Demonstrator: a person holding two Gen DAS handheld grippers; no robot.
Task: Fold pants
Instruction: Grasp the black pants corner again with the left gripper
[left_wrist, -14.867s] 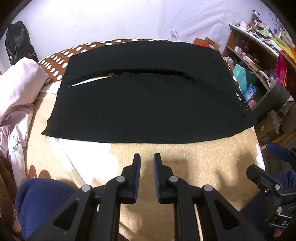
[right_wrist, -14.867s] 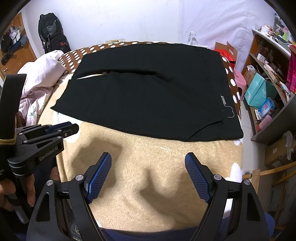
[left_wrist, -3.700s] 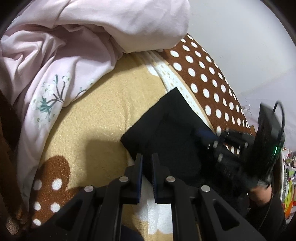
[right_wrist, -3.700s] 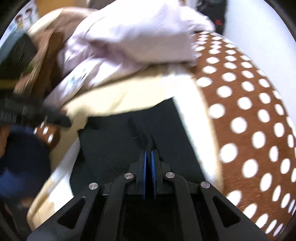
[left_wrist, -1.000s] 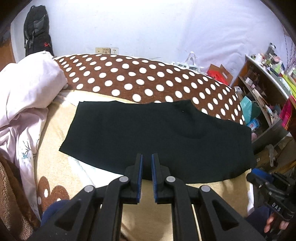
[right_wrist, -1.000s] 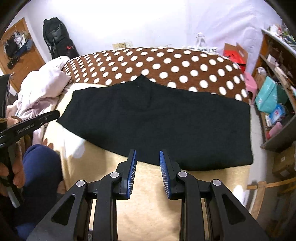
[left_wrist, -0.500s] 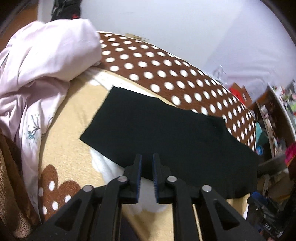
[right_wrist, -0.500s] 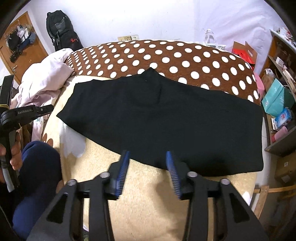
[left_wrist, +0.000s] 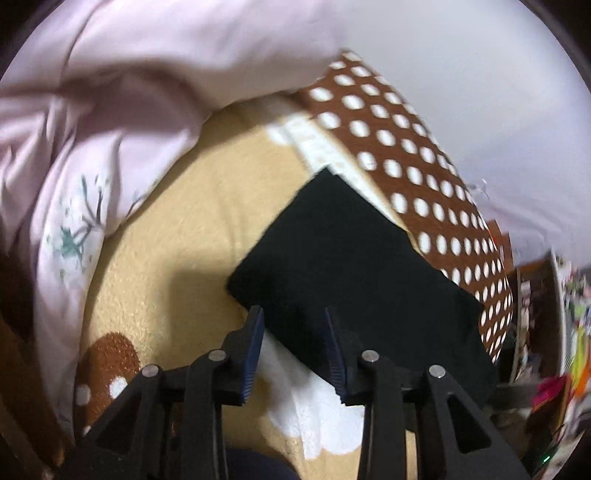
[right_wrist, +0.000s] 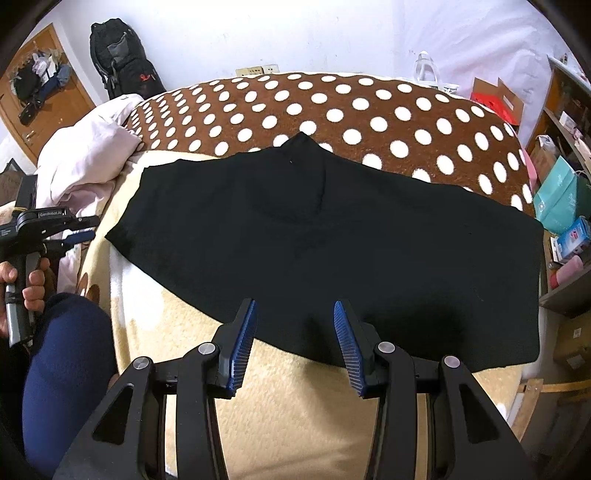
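Note:
The black pants (right_wrist: 332, 240) lie folded in half lengthwise, flat across the bed. In the left wrist view their leg end (left_wrist: 351, 266) shows as a black strip with its near corner just ahead of my left gripper (left_wrist: 293, 325), which is open and empty above that corner. My right gripper (right_wrist: 293, 317) is open and empty, hovering over the near long edge of the pants around the middle. The left gripper also shows at the left edge of the right wrist view (right_wrist: 48, 225), held in a hand.
The bed has a tan blanket (right_wrist: 295, 406) and a brown dotted blanket (right_wrist: 332, 107) behind the pants. A pink duvet (left_wrist: 110, 110) is heaped at the left. Shelves with boxes and bags (right_wrist: 561, 206) stand at the right, a black backpack (right_wrist: 122, 66) against the wall.
Both grippers have opened from nearly shut. The left gripper has swung left and down towards the leg-end corner of the pants. The right gripper has barely moved.

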